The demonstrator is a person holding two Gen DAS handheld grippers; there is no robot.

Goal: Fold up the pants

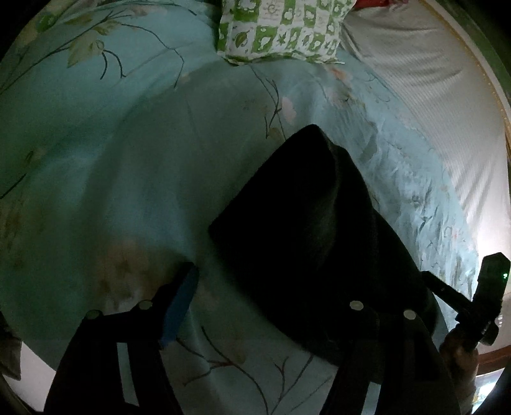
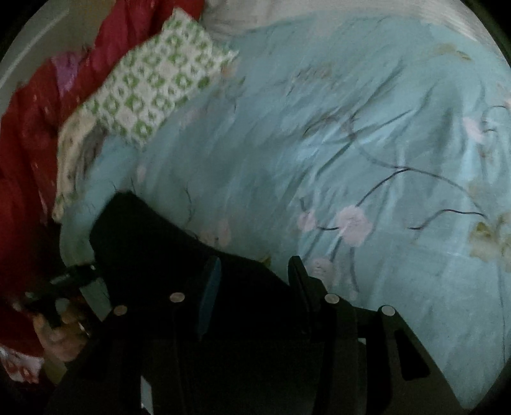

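Black pants [image 1: 313, 230] bunched on the bed's floral sheet [image 1: 127, 159], below the green pillow [image 1: 281, 28].
My left tongs [image 1: 271, 303] gape apart; right tongs [image 2: 252, 287] also apart, pants lying between them. Only my right view shows a red blanket [image 2: 28, 127]; the pants' folds are too dark to read.

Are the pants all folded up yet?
Not yet. The pants look partly folded into a dark wedge on the bed. The left gripper and right gripper are both open around the cloth. Finishing the fold is left.
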